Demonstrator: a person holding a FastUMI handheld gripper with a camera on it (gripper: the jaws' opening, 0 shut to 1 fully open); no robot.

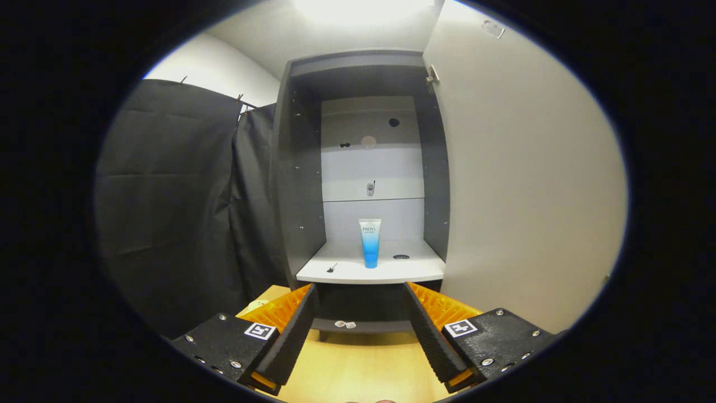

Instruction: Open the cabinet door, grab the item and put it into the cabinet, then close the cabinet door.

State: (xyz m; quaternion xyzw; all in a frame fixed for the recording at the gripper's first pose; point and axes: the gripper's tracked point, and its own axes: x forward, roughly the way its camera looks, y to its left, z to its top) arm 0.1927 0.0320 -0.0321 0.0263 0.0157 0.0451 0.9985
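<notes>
The cabinet [302, 184] stood open, upright, directly ahead of the gripper. Its door [520, 184] was swung fully out to the right, presenting a broad pale panel, with a hinge [432, 75] visible at the upper corner of the frame. A dark cloth wall [179, 201] hung to the left of the cabinet. The wooden table [358, 364] lay beneath the gripper and reached up to the cabinet base.

Inside the cabinet, a pale shelf [414, 271] spanned the compartment. The item, a tube [370, 242] shading from white at the top to blue at the bottom, stood upright on its cap near the middle of that shelf, well beyond the fingertips.

The gripper [361, 305] was positioned short of the cabinet. Its jaws stood wide apart, with nothing held between them, and the tube was aligned with the gap between them.
</notes>
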